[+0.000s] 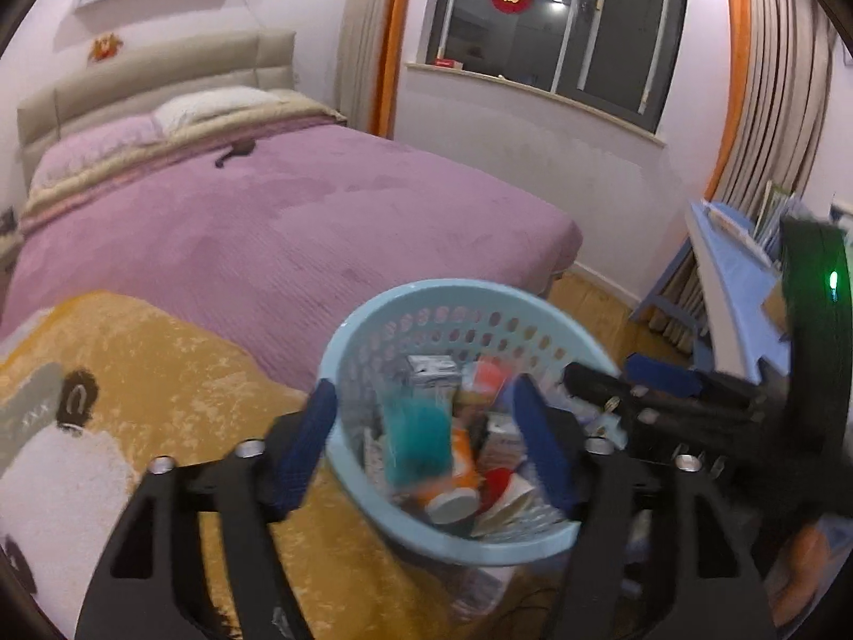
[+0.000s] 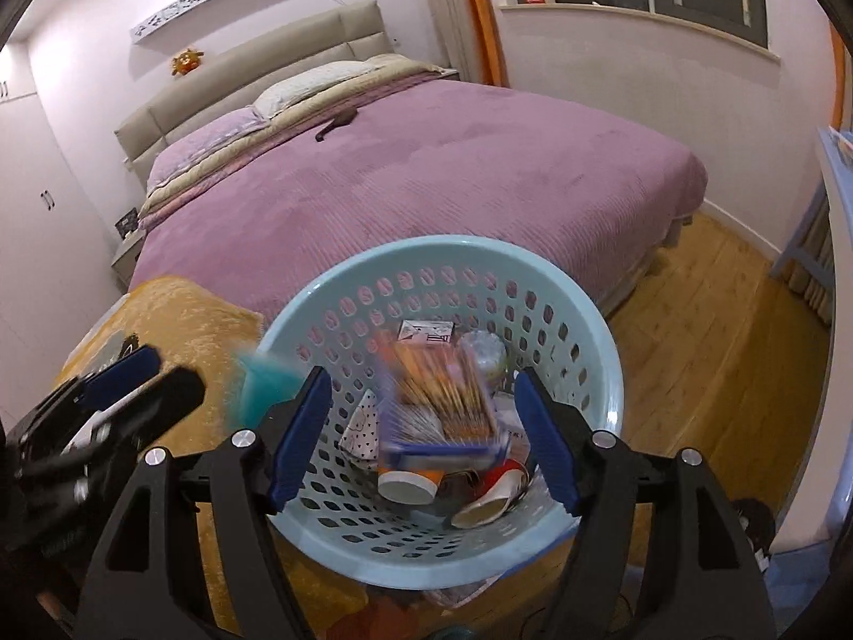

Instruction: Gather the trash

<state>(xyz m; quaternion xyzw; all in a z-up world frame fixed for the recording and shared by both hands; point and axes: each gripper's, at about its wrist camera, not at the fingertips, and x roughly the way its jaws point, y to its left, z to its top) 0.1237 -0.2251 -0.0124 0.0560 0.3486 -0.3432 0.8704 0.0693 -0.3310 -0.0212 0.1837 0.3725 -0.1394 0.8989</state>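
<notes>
A light blue perforated basket stands on the floor and holds several pieces of trash, among them an orange paper cup, a red and white cup and small cartons. My left gripper hangs open over the basket; a blurred teal packet is in the air between its fingers, touching neither pad. My right gripper is open above the basket too, with a blurred orange striped box loose between its fingers. Each gripper shows in the other's view.
A bed with a purple cover fills the space behind the basket. A yellow patterned rug lies to its left, wooden floor to its right. A blue shelf unit stands at the right wall, white wardrobes at the left.
</notes>
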